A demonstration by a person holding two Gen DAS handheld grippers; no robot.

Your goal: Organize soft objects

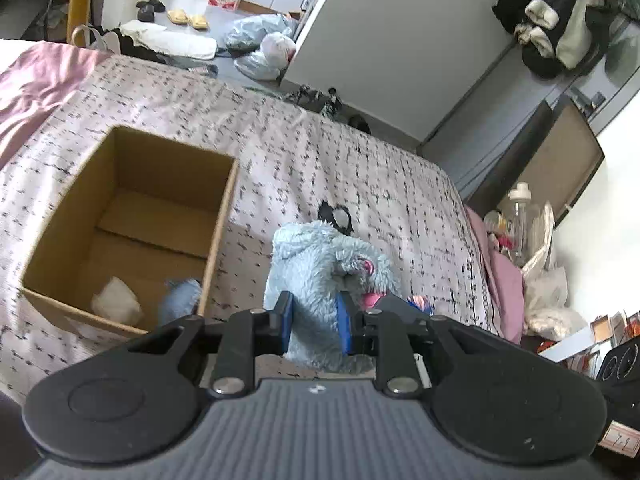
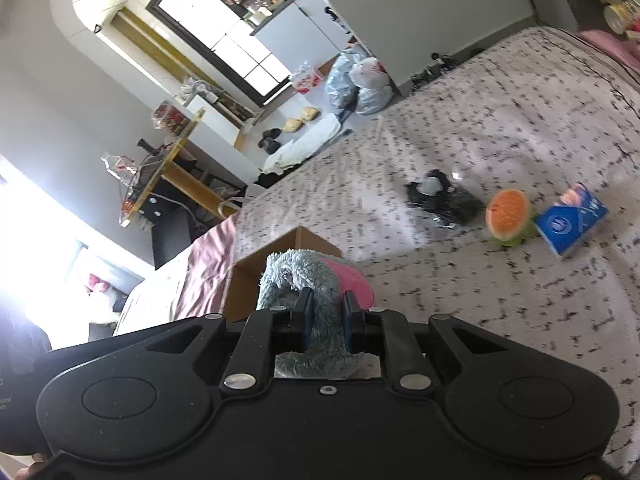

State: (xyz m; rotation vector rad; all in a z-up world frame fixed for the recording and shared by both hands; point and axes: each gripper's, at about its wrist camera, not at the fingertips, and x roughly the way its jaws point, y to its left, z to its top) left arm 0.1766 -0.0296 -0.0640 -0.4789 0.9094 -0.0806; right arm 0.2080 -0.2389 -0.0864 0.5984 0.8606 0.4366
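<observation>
A fluffy light-blue plush toy [image 1: 316, 256] with pink patches hangs above the patterned bedspread [image 1: 360, 168], held from two sides. My left gripper [image 1: 315, 314] is shut on its lower fur. My right gripper [image 2: 327, 310] is shut on another fold of the same blue plush toy [image 2: 296, 276], whose pink part [image 2: 348, 276] shows just beyond the fingers. An open cardboard box [image 1: 224, 216] stands on the bed to the left of the plush. It holds a white soft item [image 1: 116, 300] and a small blue fluffy piece [image 1: 182, 296]. In the right wrist view the box [image 2: 248, 276] is partly hidden behind the plush.
On the bed lie a black soft item [image 2: 444, 200], a watermelon-slice plush [image 2: 510, 212] and a blue tissue pack [image 2: 572, 220]. A pink blanket [image 1: 36, 76] covers the far left of the bed. Plastic bags [image 1: 264, 44] and slippers sit on the floor beyond the bed's edge.
</observation>
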